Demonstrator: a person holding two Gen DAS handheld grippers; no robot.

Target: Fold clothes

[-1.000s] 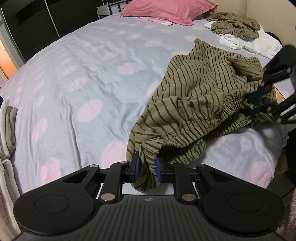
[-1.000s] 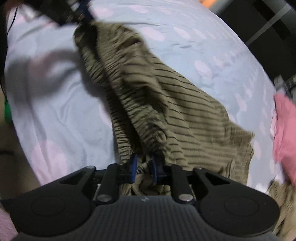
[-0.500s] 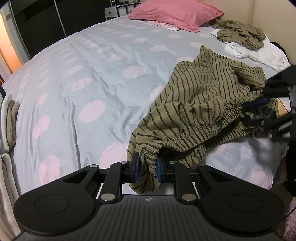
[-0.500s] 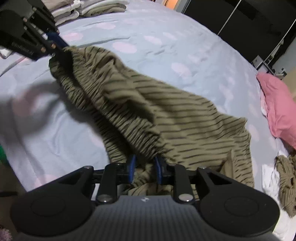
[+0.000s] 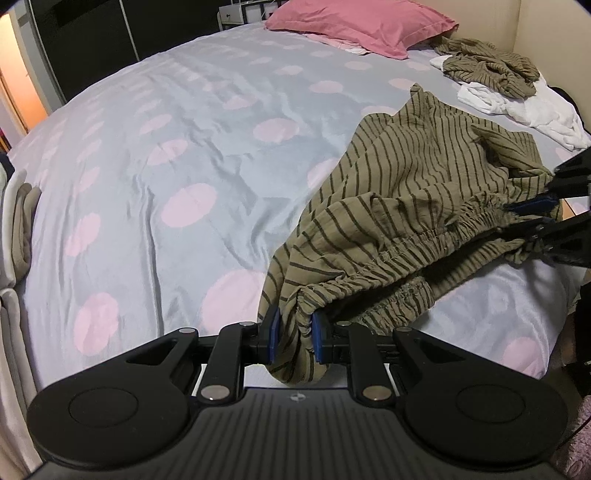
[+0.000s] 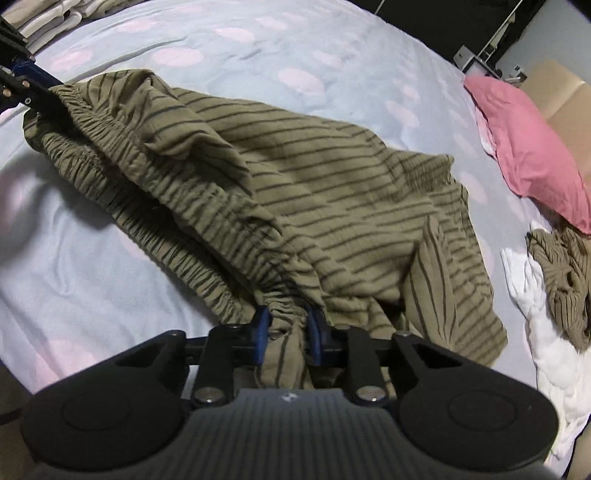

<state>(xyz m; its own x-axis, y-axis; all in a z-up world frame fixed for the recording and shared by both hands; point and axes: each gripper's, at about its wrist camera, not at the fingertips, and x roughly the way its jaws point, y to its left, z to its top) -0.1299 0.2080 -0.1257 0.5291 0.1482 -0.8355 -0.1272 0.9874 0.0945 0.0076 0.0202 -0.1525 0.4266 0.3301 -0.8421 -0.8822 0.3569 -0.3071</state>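
1. Left tongs: blue pads clamped on one gathered end of the elastic waistband of the striped olive garment; a tail of cloth hangs below the pads

2. Right tongs: jaws have just been closing after a brief opening, with the other end of the waistband bunched between the pads; now gripping it. Looks like a re-grip

3. Garment position: waistband slung between the two tongs near the foot edge of the bed, sagging in the middle; the rest lies rumpled on the dotted sheet, one flap turned over near the right tongs

4. Step in hand, as judged: spreading the garment flat before the first fold. To do it well: draw the tongs apart until the waistband is straight, keep both at the same height, then lower so the cloth settles without the turned flap. The thick bunch in each grip may slip if pulled hard

5. Containers: none in view. Instead, loose piles: an unfolded heap of olive striped and white cloth beside the pink pillow, well apart from the garment; a folded stack at the far corner in the right wrist view
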